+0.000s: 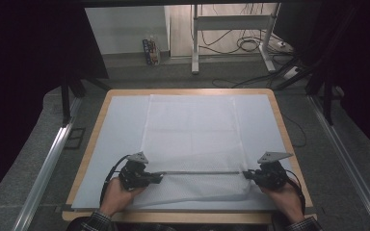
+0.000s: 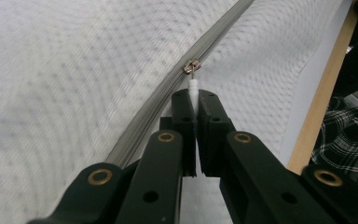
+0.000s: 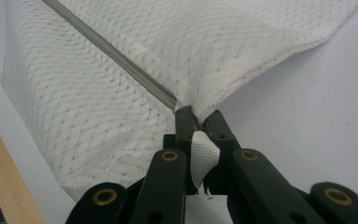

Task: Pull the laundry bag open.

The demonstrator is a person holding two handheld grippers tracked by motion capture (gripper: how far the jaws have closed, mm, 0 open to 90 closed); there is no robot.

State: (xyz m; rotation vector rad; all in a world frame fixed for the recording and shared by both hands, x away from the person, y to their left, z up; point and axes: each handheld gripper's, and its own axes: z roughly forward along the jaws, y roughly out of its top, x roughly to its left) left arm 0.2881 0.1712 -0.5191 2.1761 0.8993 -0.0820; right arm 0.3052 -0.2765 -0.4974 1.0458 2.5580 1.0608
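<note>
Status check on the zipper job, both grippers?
Left hand-held gripper shut on zipper pull. Right hand-held gripper shut on mesh bag edge. Zipper line unobstructed.

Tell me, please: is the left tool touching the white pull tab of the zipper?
Touching. In the left gripper view, the left tool is shut on the white pull tab, which hangs from the metal slider.

Left gripper (image 1: pixel 157 177) jaws closed, right gripper (image 1: pixel 247 175) jaws closed, pointing inward
</note>
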